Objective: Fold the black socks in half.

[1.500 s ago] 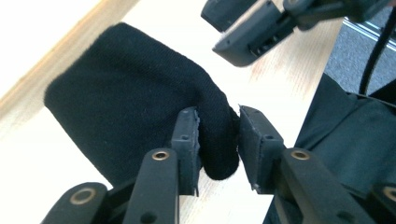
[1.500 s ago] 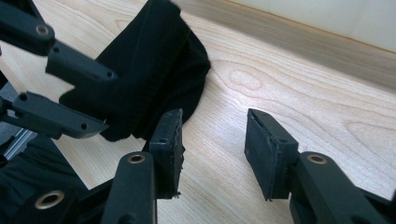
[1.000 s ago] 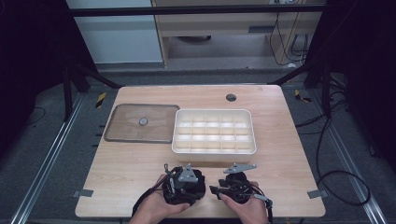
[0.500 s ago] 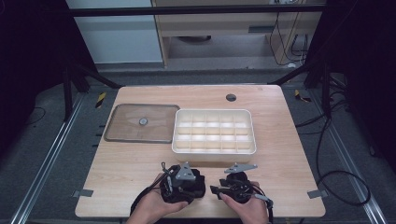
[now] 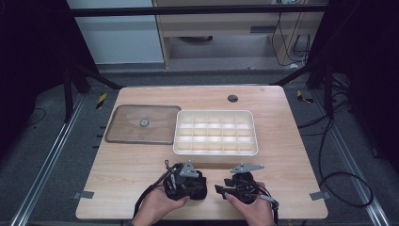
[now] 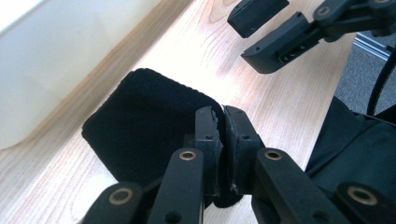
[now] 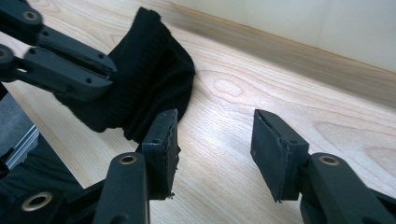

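Pinching one black knitted cloth point(image 6: 140, 126) between its two jaws, the left hand-held gripper point(image 6: 222, 135) has just closed tight on the fabric's edge, the pads pressed together with cloth caught between them. That soft, ribbed cloth lies on the light wooden table point(image 5: 291, 155), just in front of the white plastic compartment tray point(image 5: 215, 133) and on the person's side of it; in the high view it shows as a dark bundle point(image 5: 195, 187) under the left gripper.

One right hand-held gripper point(image 7: 212, 144) stands just beside the cloth, on the side away from the tray's left end. Its two jaws are parted about halfway with bare wood between them, holding nothing, and its left pad sits close against the cloth's folded edge without gripping it.

The tray counts fifteen compartments in three rows of five, each empty as far as can be told. To the left of the tray, near it but not touching, lies one flat, brownish clear rectangular lid point(image 5: 143, 124) with one small round knob at its middle. Behind the tray, near the table's far edge, sits one dark round hole point(image 5: 232, 98). Two hands, one on each gripper, come in from the near edge in front of the tray.
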Available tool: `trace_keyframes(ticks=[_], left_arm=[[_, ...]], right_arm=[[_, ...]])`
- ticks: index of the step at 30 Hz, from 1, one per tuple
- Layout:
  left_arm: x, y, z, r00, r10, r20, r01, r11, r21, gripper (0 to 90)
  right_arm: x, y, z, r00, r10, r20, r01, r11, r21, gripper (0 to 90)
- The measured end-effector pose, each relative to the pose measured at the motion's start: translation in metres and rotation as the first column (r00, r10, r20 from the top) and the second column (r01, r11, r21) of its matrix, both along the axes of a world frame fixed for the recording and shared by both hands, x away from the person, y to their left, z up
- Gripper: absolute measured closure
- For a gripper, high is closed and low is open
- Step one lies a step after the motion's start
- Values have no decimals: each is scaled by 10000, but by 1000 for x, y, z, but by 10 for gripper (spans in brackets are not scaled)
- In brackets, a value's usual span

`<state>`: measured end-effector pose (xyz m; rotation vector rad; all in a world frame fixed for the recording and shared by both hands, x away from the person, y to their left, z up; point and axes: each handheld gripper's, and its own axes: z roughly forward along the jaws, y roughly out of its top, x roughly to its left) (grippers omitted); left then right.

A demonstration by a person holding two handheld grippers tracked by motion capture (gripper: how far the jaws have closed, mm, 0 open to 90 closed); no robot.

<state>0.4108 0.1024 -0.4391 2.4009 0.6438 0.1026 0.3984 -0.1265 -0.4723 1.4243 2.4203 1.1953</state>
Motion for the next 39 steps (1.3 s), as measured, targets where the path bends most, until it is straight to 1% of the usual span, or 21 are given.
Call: trace_keyframes(ticks=[4, 6, 7, 8, 10, 12, 13, 14, 17, 18, 19, 21, 24, 26, 27, 29, 31, 33, 34, 37, 39], left_arm=[[-1, -3, 11, 9998, -181, 127, 181, 9998, 7, 846], [-1, -5, 11, 9996, -263, 134, 263, 9997, 23, 848], [0, -12, 8, 9993, -379, -16, 379, 9993, 15, 849], [0, -12, 8, 9993, -379, -16, 379, 9993, 15, 850], [2, -23, -1, 9986, -489, -214, 494, 9984, 270, 851], [3, -26, -4, 9981, -521, -323, 529, 9983, 261, 851], [2, -34, -10, 9972, -555, -493, 561, 9984, 108, 851], [2, -34, -10, 9972, -555, -493, 561, 9984, 108, 851], [1, -47, -16, 9951, -686, -718, 691, 9976, 46, 851], [1, -47, -16, 9951, -686, -718, 691, 9976, 46, 851], [0, -54, -20, 9941, -784, -748, 792, 9968, 73, 851], [-2, -58, -22, 9942, -797, -716, 810, 9966, 161, 851], [1, -57, -24, 9951, -629, -761, 638, 9979, 105, 851], [2, -57, -25, 9949, -471, -889, 473, 9989, -4, 850], [4, -55, -28, 9930, -361, -1121, 346, 9993, -148, 850], [4, -55, -28, 9935, -187, -1125, 163, 9996, -219, 848], [5, -55, -29, 9934, -165, -1135, 139, 9996, -242, 848], [6, -54, -31, 9921, 10, -1255, -47, 9996, -295, 848], [6, -54, -31, 9916, -14, -1295, -27, 9995, -312, 848], [6, -54, -31, 9920, -61, -1261, 20, 9995, -326, 847], [5, -53, -31, 9939, -76, -1104, 41, 9995, -314, 842]], right_arm=[[0, -3, 0, 9999, -118, -31, 118, 9999, 28, 519], [0, -4, 0, 9999, -154, -71, 154, 9999, 48, 520], [0, -6, -1, 9998, -196, -69, 196, 9998, 61, 520], [0, -6, -1, 9998, -196, -69, 196, 9998, 61, 520], [1, -10, -2, 9995, -302, -52, 303, 9995, 86, 521], [1, -12, -3, 9993, -376, -55, 376, 9993, 75, 522], [1, -16, -3, 9987, -506, -27, 506, 9987, 46, 524], [0, -19, -3, 9983, -580, -25, 580, 9983, 30, 524], [0, -25, -2, 9976, -689, 8, 689, 9976, 69, 525], [0, -25, -2, 9976, -689, 8, 689, 9976, 69, 525], [0, -28, -2, 9969, -789, 23, 789, 9968, 136, 526], [0, -30, -2, 9962, -865, 29, 864, 9961, 177, 527], [0, -31, -3, 9958, -913, -3, 913, 9956, 215, 528], [0, -31, -3, 9959, -900, -13, 900, 9957, 217, 527], [0, -31, -3, 9962, -873, 15, 872, 9959, 221, 527], [0, -30, -2, 9963, -856, 13, 855, 9961, 234, 527], [0, -29, -2, 9965, -838, 18, 838, 9962, 235, 527], [0, -28, -2, 9965, -838, -19, 838, 9962, 236, 526], [0, -28, -2, 9966, -827, -20, 827, 9963, 238, 526], [0, -27, 0, 9968, -802, 34, 801, 9965, 250, 526], [0, -28, 0, 9967, -812, 49, 810, 9964, 259, 526]])
